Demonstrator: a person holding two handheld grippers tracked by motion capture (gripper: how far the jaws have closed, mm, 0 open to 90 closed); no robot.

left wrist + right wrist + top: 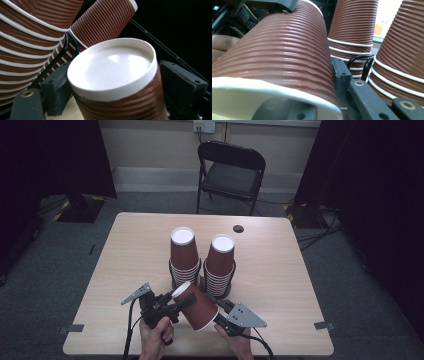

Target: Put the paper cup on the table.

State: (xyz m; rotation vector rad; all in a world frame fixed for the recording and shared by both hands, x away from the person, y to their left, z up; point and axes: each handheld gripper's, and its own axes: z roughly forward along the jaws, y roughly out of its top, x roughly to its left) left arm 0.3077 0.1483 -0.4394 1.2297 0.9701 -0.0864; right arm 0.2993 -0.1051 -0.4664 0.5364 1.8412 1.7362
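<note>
We keep both tongs, left (184, 301) and right (220, 309), clamped on the tilted cup (196, 306) and steer it toward the stacks (202, 270) at twelve o'clock without crushing its ribs.

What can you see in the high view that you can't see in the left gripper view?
High view alone: the whole table, a black folding chair, the person's hands and both grippers, left gripper and right gripper, each on one end of a tilted brown cup.
Left gripper view alone: that cup's white bottom close up, between black jaws.
Both: the tilted cup and two cup stacks.
</note>
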